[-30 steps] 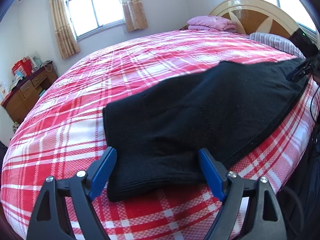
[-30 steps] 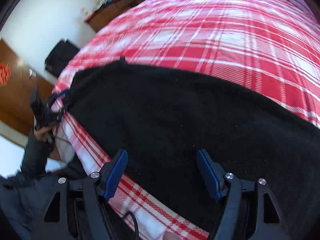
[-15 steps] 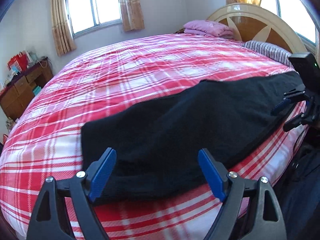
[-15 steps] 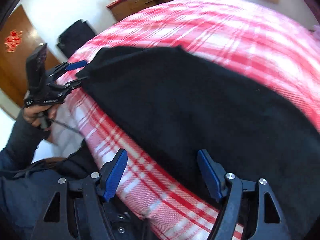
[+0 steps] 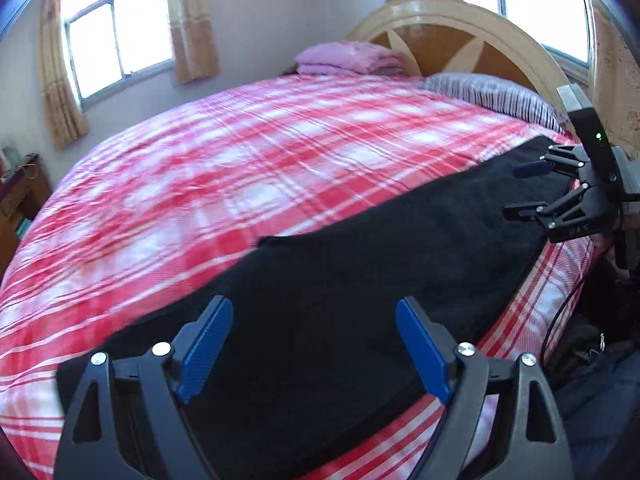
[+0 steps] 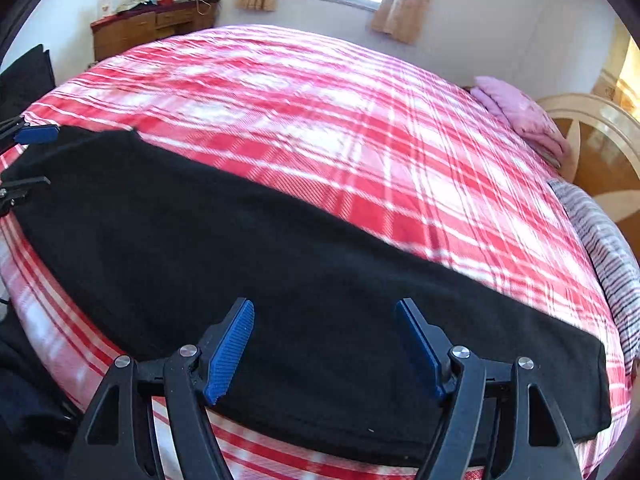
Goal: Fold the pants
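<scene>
Writing: none legible on either gripper; faint raised marks on the right gripper body, seen from the left wrist view, are too blurred to read.

Black pants lie flat in a long strip along the near edge of the red plaid bedspread.

Left gripper: blue pads spread wide, nothing between them; pants lie beneath and ahead of the fingers. Contact with the cloth cannot be judged.

Right gripper, own view: fingers wide apart, holding nothing, the pants spanning under both tips.

The left gripper shows at the far-left end of the pants, also parted.

Pink folded cloth and striped pillow lie by the headboard.
</scene>
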The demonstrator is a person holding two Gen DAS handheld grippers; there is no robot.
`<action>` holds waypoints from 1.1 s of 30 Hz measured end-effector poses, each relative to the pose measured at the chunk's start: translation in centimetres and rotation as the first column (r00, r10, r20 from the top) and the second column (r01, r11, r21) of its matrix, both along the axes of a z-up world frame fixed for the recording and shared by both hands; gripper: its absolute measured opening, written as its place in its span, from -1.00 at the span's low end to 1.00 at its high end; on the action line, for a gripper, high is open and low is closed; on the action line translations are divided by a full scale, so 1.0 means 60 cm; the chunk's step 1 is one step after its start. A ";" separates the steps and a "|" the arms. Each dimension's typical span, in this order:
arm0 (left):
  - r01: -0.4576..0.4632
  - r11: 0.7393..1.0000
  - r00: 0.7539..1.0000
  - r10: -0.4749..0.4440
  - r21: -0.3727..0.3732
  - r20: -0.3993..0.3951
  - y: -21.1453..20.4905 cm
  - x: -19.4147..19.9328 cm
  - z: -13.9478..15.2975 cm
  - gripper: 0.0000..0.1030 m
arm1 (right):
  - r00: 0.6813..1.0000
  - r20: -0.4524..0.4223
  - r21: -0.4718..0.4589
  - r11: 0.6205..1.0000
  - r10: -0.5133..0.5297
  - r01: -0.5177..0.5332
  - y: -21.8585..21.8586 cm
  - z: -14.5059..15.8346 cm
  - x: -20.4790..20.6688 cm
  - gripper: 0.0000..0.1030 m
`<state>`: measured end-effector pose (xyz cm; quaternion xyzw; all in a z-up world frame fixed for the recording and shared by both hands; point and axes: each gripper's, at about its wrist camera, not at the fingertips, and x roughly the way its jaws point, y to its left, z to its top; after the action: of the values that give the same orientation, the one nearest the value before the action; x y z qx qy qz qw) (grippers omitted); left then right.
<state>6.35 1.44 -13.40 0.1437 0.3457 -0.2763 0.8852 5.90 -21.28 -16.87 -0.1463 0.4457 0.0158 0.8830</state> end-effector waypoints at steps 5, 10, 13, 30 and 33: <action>-0.027 0.998 0.997 0.031 0.057 -0.065 -0.048 0.011 -0.056 0.69 | 1.000 -0.022 0.052 0.999 -0.016 0.017 -0.035 -0.037 0.005 0.53; -0.072 0.997 0.992 0.072 0.009 -0.099 -0.039 0.012 -0.074 0.86 | 1.000 0.008 0.045 0.999 0.000 -0.001 -0.033 -0.044 0.005 0.61; -0.074 0.997 0.993 0.075 0.012 -0.094 -0.040 0.006 -0.072 0.86 | 1.000 0.003 0.052 0.999 -0.006 0.006 -0.033 -0.036 0.002 0.61; -0.055 0.998 0.995 0.057 0.038 -0.077 -0.072 -0.005 -0.080 0.96 | 0.932 0.058 0.116 0.929 -0.359 0.351 -0.283 0.033 -0.070 0.61; -0.073 0.997 0.993 0.074 0.019 -0.097 -0.064 0.002 -0.074 0.96 | 0.901 0.059 0.138 0.898 -0.429 0.418 -0.335 0.039 -0.082 0.61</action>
<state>6.46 -2.39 -17.82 0.1243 0.3955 -0.2474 0.8757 0.99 -41.38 -14.51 0.0078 0.4258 -0.1560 0.8912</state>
